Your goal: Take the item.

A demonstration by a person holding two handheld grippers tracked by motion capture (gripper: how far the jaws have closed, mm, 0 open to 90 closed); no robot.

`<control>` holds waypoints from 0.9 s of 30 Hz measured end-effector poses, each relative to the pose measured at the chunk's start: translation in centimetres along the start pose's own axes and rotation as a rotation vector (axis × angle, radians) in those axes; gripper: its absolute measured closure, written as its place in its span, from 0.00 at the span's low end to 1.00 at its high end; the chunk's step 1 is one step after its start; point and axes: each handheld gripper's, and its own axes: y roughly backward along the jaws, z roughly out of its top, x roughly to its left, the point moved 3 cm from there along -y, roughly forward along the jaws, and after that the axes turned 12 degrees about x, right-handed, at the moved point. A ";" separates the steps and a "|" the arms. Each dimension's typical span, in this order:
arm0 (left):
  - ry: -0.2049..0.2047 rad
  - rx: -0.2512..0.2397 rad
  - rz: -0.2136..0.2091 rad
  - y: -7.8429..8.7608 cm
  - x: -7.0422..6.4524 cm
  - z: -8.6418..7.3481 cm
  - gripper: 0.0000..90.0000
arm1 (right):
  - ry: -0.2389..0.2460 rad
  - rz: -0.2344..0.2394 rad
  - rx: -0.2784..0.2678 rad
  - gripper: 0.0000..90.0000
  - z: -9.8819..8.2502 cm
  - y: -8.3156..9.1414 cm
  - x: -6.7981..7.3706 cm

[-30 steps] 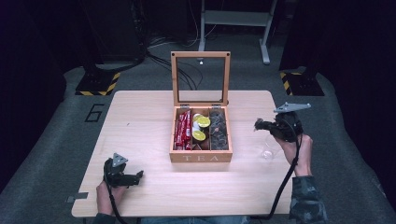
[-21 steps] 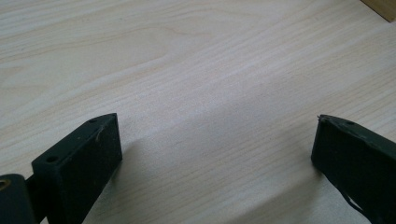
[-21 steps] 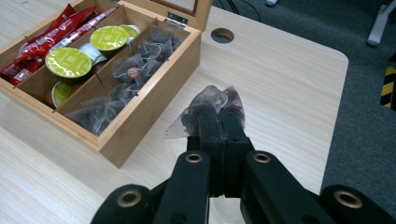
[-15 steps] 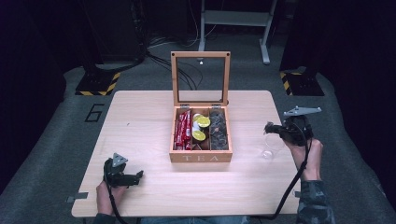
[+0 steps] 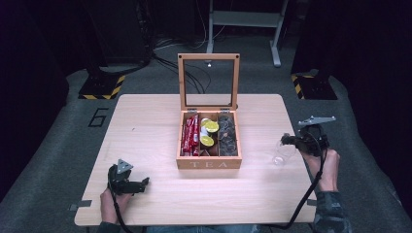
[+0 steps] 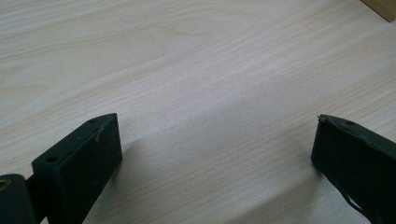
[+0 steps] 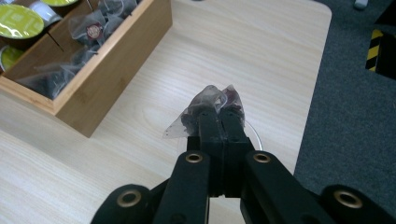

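The right gripper (image 7: 215, 122) has come down toward the table (image 5: 155, 116), shut tight on a tea bag (image 7: 205, 105) right above the clear cup (image 5: 282, 154) just below it.

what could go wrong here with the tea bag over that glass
The right gripper pinches only one edge of the tea bag, so the bag may slip or tear. The clear glass stands near the table edge and looks light; a nudge from the jaws could tip it or push it off.
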 end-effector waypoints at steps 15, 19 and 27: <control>0.011 -0.003 -0.004 0.0 -0.1 0.0 0.02 | -0.021 -0.012 0.056 1.00 -1.2 -1.8 -0.3; 0.011 -0.003 -0.004 0.0 -0.1 0.0 0.02 | -0.021 -0.009 0.064 1.00 -1.3 -2.3 -0.3; -0.002 0.007 -0.003 0.1 0.0 0.0 0.02 | -0.032 -0.011 0.089 1.00 -1.5 -3.0 -0.2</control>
